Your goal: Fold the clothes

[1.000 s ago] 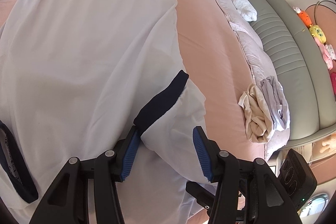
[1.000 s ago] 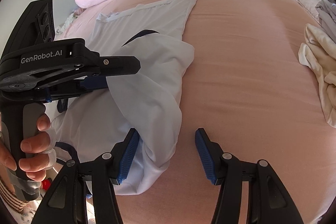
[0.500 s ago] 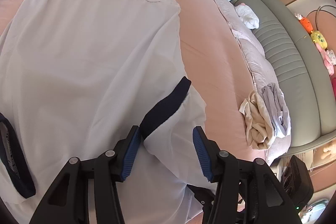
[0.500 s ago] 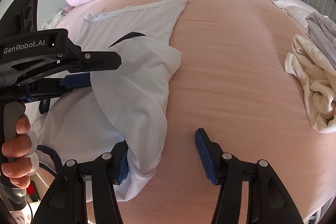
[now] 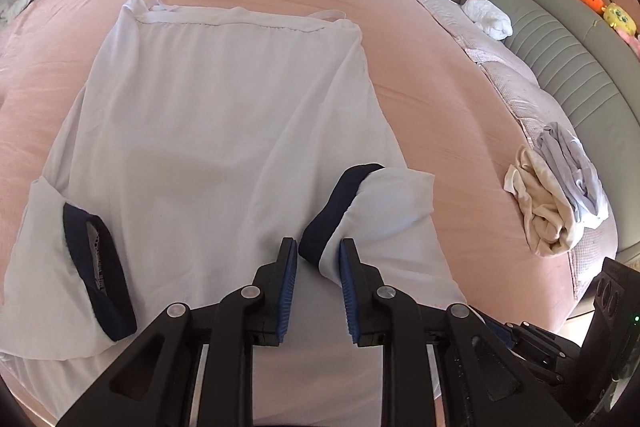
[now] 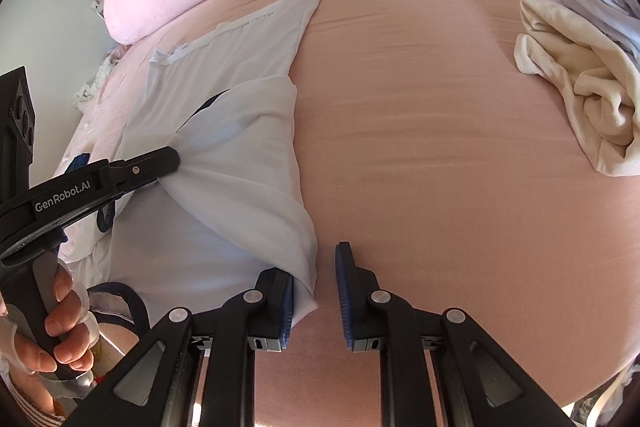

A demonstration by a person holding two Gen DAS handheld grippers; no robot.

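Pink bed [image 5: 440, 115] under everything. One white shirt [image 5: 224, 131] spread flat across it, hem toward 12, two navy-cuffed sleeves. Two crumpled garments [image 5: 560, 203] piled at 3 o'clock, well apart. Left gripper [image 5: 316, 259] closing, pinching sleeve [image 5: 384, 203] by navy cuff [image 5: 332, 215] at 6. Right gripper [image 6: 314, 279] closing on shirt's side edge; cloth against one pad only, so not yet clamped. Best: get both pinches firm, lift together, carry side fold inward, keep edge straight.

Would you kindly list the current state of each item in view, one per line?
White shirt: spread flat on the bed, right sleeve gathered up.
Left gripper: jaws closing on the navy sleeve cuff.
Right gripper: jaws closing around the shirt's edge.
Cream garment: crumpled.
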